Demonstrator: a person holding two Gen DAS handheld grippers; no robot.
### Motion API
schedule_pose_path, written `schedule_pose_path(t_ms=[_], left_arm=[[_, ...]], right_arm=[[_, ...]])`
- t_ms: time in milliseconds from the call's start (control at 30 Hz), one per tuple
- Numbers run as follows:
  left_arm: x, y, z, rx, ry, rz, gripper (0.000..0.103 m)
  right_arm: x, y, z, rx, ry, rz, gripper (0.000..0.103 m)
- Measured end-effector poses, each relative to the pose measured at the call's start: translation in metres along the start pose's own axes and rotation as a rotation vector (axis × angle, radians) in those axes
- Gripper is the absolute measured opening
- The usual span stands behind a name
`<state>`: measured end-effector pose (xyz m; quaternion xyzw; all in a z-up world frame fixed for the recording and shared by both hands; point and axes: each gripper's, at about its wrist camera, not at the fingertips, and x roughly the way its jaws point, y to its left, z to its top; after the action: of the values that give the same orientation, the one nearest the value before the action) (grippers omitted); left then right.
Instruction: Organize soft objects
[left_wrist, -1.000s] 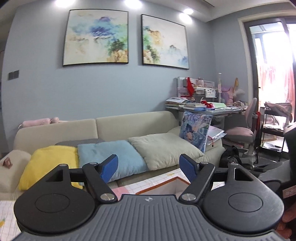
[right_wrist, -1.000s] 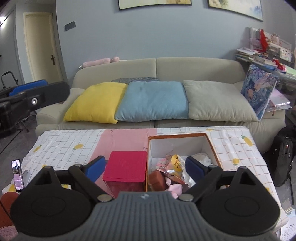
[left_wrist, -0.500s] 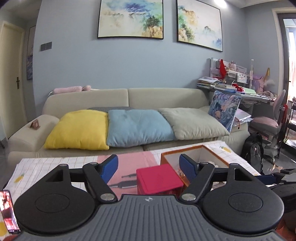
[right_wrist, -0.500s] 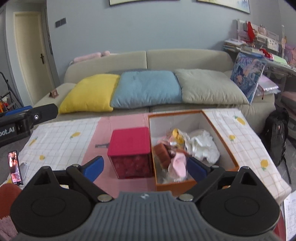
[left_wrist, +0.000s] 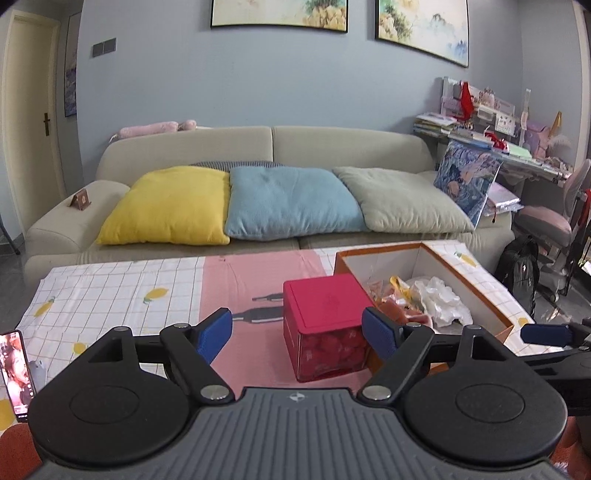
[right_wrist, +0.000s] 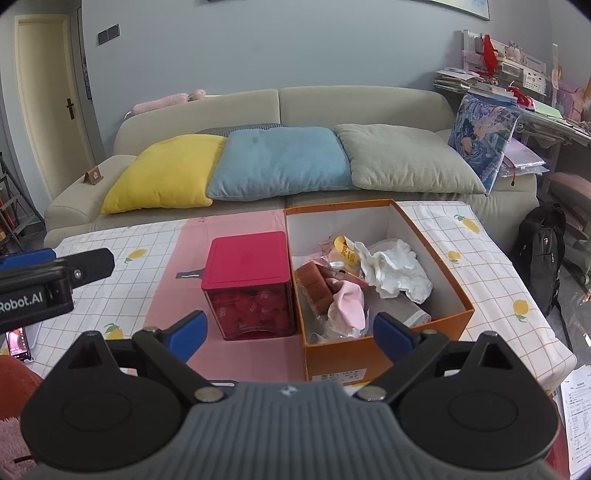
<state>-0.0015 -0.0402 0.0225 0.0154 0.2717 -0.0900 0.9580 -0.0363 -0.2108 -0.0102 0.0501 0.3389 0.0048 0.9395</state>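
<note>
Table (right_wrist: 491, 266) under a checked cloth with lemon prints and a pink middle panel, sofa (right_wrist: 354, 103) behind it. We hold both tongs above the near edge, neither touching anything.

Left gripper (left_wrist: 297, 334): blue pads spread wide apart, nothing between them. Through the gap we see the red lidded box (left_wrist: 325, 325), clear-sided, with red pieces inside.

Right gripper (right_wrist: 290, 332): pads likewise spread wide, empty. It sits low in front of the orange box (right_wrist: 380, 360).

Orange box stands open, white inside, touching the red lidded box on its left side. Soft things lie heaped in it: a pink cloth (right_wrist: 349, 301) near the front, crumpled white paper or cloth (right_wrist: 397, 271) toward the right, a brown spongy block (right_wrist: 314, 290) at the left wall, a yellow-labelled packet (right_wrist: 345, 251) further back. We cannot tell what lies underneath the heap.

Phone (left_wrist: 14, 373) with lit screen stands at the left edge of the table.

On the sofa, three cushions in a row, touching: yellow cushion (right_wrist: 166, 173), blue cushion (right_wrist: 280, 162), grey-green cushion (right_wrist: 406, 158). A printed cushion (right_wrist: 480, 144) leans upright at the right end. Black backpack (right_wrist: 543, 254) on the floor beside the table's right side.
</note>
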Motion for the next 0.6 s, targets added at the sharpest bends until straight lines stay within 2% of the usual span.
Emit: schedule_pose_path(t_ms=[233,600], left_arm=[[0.011,0.000,-0.006,-0.008,0.081,0.001,0.094],[0.013,-0.003,-0.004,0.009,0.098,-0.003,0.094]], right_arm=[[0.004,-0.001,-0.002,0.014,0.020,-0.013,0.096],[0.006,0.003,-0.002,-0.003,0.030,-0.009,0.096]])
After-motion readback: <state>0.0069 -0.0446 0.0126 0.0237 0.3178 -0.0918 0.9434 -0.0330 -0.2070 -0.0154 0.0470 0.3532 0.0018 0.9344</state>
